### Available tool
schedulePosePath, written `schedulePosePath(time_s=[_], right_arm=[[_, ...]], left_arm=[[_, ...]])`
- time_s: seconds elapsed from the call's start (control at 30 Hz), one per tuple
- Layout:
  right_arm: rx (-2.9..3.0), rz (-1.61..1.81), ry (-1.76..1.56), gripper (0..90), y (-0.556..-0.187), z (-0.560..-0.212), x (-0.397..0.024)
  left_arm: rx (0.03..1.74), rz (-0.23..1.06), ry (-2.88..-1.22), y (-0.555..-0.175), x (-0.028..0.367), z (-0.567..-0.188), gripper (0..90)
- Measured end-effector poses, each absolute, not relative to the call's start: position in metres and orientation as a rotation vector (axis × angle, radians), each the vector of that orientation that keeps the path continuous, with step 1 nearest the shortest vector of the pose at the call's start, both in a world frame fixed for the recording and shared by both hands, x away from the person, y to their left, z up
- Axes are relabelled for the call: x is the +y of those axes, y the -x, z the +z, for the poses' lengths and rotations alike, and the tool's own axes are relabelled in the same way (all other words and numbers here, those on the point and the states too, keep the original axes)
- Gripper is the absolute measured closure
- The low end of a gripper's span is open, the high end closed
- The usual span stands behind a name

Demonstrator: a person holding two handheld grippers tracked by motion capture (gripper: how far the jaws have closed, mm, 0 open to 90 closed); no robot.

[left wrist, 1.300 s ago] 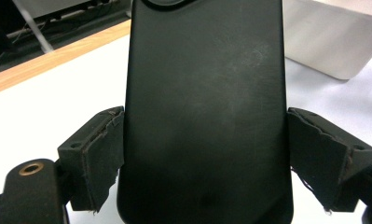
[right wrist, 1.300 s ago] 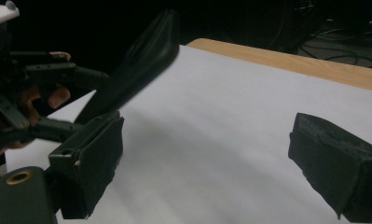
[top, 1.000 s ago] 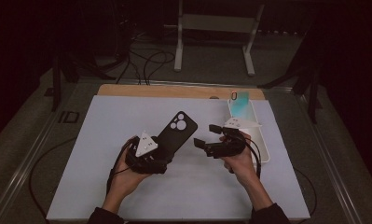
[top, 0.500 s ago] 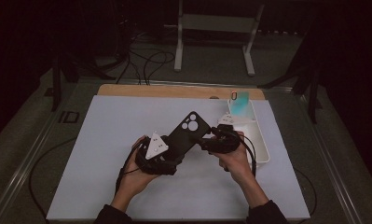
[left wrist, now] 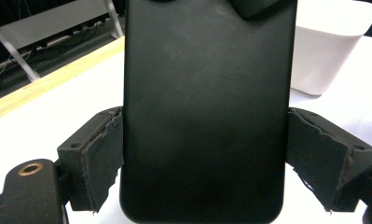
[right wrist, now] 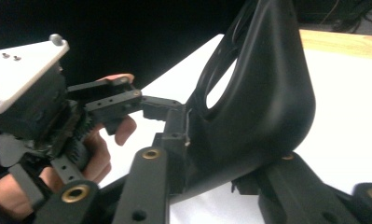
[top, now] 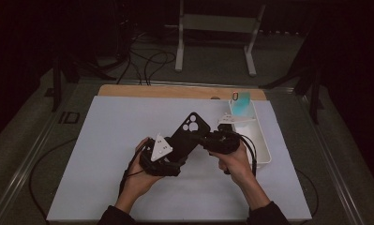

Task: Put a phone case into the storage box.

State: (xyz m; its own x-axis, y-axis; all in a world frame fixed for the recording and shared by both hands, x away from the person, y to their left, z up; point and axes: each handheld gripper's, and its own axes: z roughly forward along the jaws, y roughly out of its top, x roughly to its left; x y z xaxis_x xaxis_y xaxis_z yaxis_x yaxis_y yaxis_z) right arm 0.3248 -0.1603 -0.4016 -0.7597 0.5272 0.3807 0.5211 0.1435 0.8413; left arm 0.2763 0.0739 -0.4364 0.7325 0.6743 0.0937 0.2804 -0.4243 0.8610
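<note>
The room is dim, its upper part lost in near-black. A white table top point(top: 105, 140) fills the middle of the frame, with a strip of pale wood edge point(top: 175, 91) along its far side. Beyond it, at upper centre, a light metal stand point(top: 217, 28) rests on grey floor point(top: 208, 75). Dark cables point(top: 147, 61) snake across the floor at upper left.

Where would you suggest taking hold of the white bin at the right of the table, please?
Probably the white bin's long near-side wall, from above, one of the fingers inside and one outside. It is open-topped with thin upright walls, too wide to span. The turquoise item sits at its far end, so the near half looks freer.
</note>
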Motion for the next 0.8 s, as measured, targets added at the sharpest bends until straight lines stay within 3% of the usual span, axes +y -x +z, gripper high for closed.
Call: schedulePosePath(time_s=[0.1, 0.8], right_arm=[[2.397, 1.752, -1.064, 78.7, -0.3238, -0.4007, -0.1584], [2.391, 1.790, -0.976, 81.1, -0.3171, -0.3953, -0.1540]], left_arm=[[0.723, 0.528, -2.032, -0.2771, 0.0725, -0.4377, 15.5], [0.723, 0.434, -2.015, -0.2802, 0.0739, -0.4398, 13.5]])
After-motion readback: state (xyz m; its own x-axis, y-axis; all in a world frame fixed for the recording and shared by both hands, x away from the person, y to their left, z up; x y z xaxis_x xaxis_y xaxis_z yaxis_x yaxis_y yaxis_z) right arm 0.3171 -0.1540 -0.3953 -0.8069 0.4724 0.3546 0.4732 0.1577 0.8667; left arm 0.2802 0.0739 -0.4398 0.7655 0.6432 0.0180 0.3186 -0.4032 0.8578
